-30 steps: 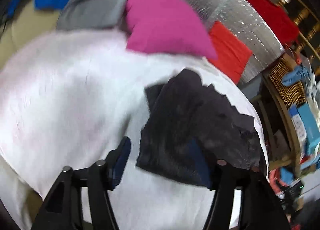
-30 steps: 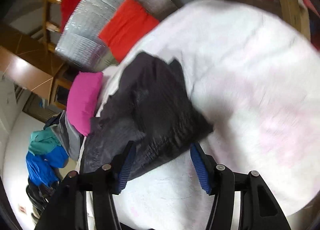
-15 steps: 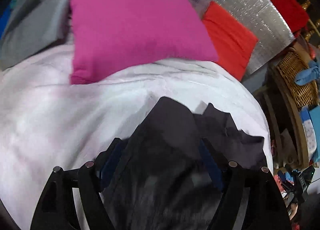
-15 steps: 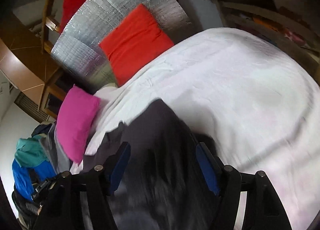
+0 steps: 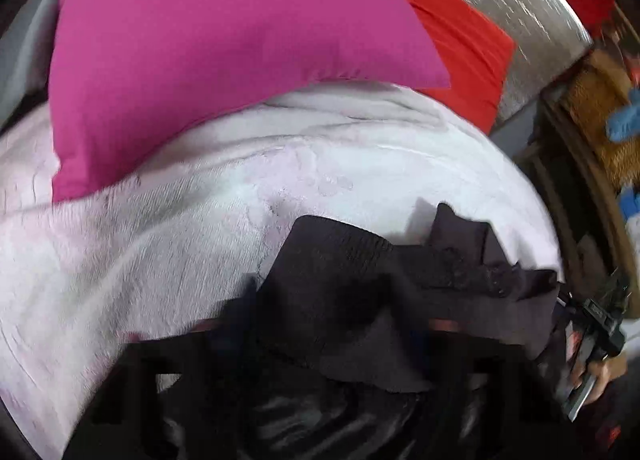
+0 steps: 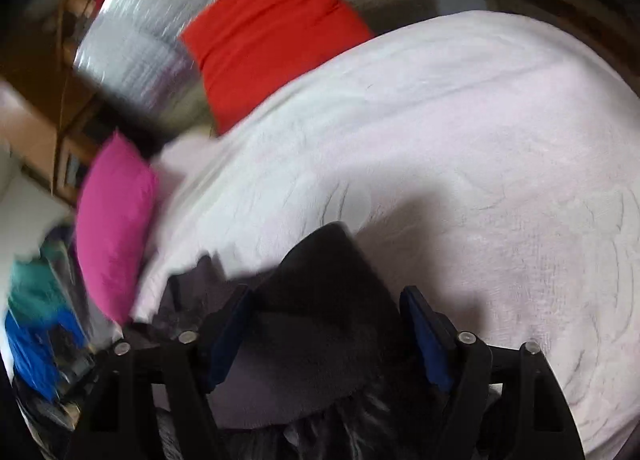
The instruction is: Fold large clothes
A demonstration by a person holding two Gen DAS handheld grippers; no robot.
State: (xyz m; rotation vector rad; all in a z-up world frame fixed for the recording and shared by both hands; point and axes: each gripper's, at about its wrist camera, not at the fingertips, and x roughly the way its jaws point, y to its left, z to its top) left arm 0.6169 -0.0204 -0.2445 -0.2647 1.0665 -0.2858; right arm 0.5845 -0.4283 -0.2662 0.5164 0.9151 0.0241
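Note:
A black garment [image 5: 360, 280] lies bunched on the white bedspread [image 5: 160, 260] and reaches into both wrist views. My left gripper [image 5: 328, 324] is blurred and mostly buried under the dark cloth; its jaws are closing with the garment between them, but I cannot see whether the pads press on it. My right gripper [image 6: 328, 324] straddles a raised fold of the same black garment [image 6: 320, 300]. Its blue pads [image 6: 426, 340] still stand well apart, and its jaws are closing with cloth between them.
A pink pillow [image 5: 224, 48] and a red pillow [image 5: 460, 44] lie at the head of the bed against a silver quilted panel [image 5: 520, 0]. A wicker basket [image 5: 600, 120] stands off the right side. A clothes pile [image 6: 32, 300] sits beyond the pink pillow. A person's hand [image 5: 600, 376] shows at the right edge.
Both grippers swept across the bed towards the pillows and dropped onto the black garment. The cloth now bunches up between and over the fingers. The pink pillow looms much larger in the left view.

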